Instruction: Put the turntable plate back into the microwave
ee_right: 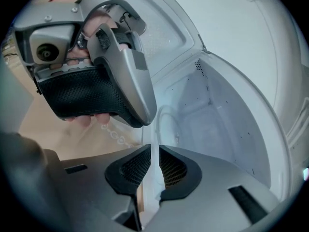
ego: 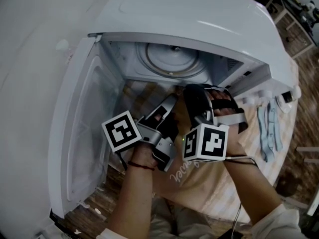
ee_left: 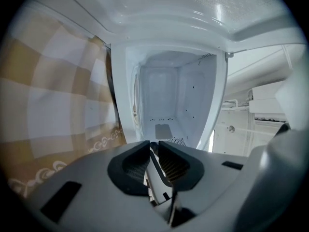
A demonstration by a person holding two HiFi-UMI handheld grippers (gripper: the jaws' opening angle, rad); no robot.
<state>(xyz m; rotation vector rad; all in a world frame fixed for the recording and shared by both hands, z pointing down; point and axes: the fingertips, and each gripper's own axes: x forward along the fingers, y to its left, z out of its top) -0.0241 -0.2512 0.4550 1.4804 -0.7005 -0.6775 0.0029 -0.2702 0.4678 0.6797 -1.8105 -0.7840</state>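
The one microwave (ego: 199,19) has its door (ego: 82,133) swung wide to your left. That leaves the cavity mouth open from the hinge edge to the right wall, and only your two grippers crowd the front lip. The single plate (ego: 172,66) lies flat on the cavity floor, just beyond your left gripper (ee_left: 153,146) and right gripper (ee_right: 153,149). Both are released — jaws a narrow slit apart, nothing gripped between them.
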